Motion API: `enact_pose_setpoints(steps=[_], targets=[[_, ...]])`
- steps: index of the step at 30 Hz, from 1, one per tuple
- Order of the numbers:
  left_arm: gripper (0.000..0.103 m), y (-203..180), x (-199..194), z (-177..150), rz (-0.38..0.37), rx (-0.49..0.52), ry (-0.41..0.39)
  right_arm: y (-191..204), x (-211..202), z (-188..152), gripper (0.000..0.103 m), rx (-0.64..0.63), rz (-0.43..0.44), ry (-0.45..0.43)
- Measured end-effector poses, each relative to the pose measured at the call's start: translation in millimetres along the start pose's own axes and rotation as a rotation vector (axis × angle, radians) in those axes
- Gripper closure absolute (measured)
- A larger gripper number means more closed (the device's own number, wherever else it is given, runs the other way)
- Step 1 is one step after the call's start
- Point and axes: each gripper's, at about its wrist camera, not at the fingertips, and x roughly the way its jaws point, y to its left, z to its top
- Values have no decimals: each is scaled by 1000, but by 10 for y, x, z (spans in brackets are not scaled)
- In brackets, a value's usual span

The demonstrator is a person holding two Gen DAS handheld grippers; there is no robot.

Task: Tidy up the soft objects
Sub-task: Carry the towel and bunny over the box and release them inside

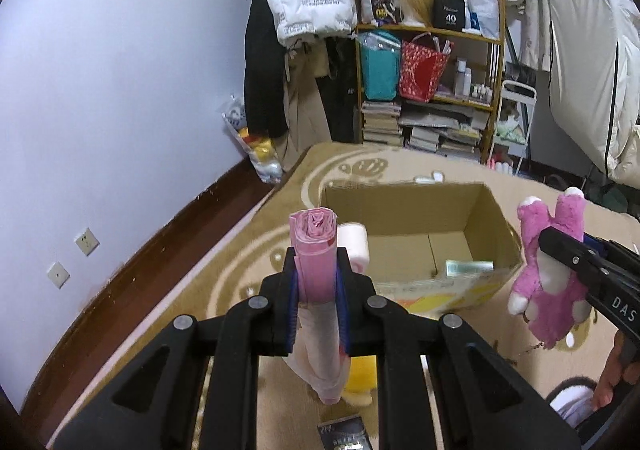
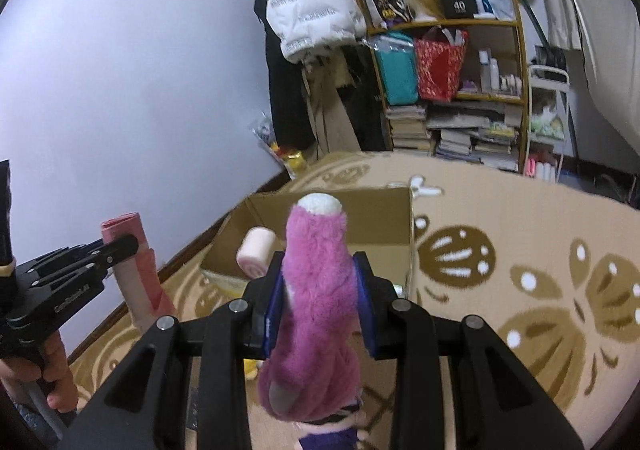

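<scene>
Left wrist view: the left gripper (image 1: 316, 270) is clamped on a pink roll (image 1: 316, 250) of thin plastic, both blue pads pressed to its sides. The roll's long axis runs along the fingers, its coiled end pointing far toward the box (image 1: 404, 202), while loose plastic hangs down from the near end. The roll is held in the air above the rug (image 1: 240, 250), on the near left of the box.

The cardboard box stands open on the rug, flaps up. On its floor lies a flat greenish packet (image 1: 468, 268) near the right wall; the rest of the floor that shows is bare card. A small pale pink roll (image 1: 354, 246) sits by the box's near left corner, but whether inside or just outside cannot be told.

At the right of this view the right gripper (image 1: 560, 246) is closed on a pink plush (image 1: 548, 282), seen from the side with white-tipped limbs pointing up and its body hanging below the jaws, near the box's right wall.

Right wrist view: the plush (image 2: 316, 290) fills the jaws end-on, one white-tipped limb pointing far toward the box (image 2: 380, 210), the bulk sagging toward the camera. This view hides the box floor behind the plush. It shows the left gripper (image 2: 124, 246) from the side, with a hand (image 2: 52, 370) on its handle, and the roll (image 2: 136, 270) standing steeply, its coiled end uppermost.
</scene>
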Motion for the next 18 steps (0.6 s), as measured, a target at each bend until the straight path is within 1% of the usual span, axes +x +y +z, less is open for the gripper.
enact_pose_setpoints(steps=[3,7,9,12,18], targets=[[88,-3,14,110,11,1,-23,31,-2,91,69,-16,2,-21],[88,7,78,274,0,-13,-36,64,53,196,69,-42,4,-35],[88,-24,106,336,-6,4,-48,79,93,250,69,-57,3,-41],[88,-104,150,407,12,50,-76,87,166,305,69,-73,-19,-44],[88,-177,347,477,-3,69,-78,81,310,422,69,-101,-28,-54]])
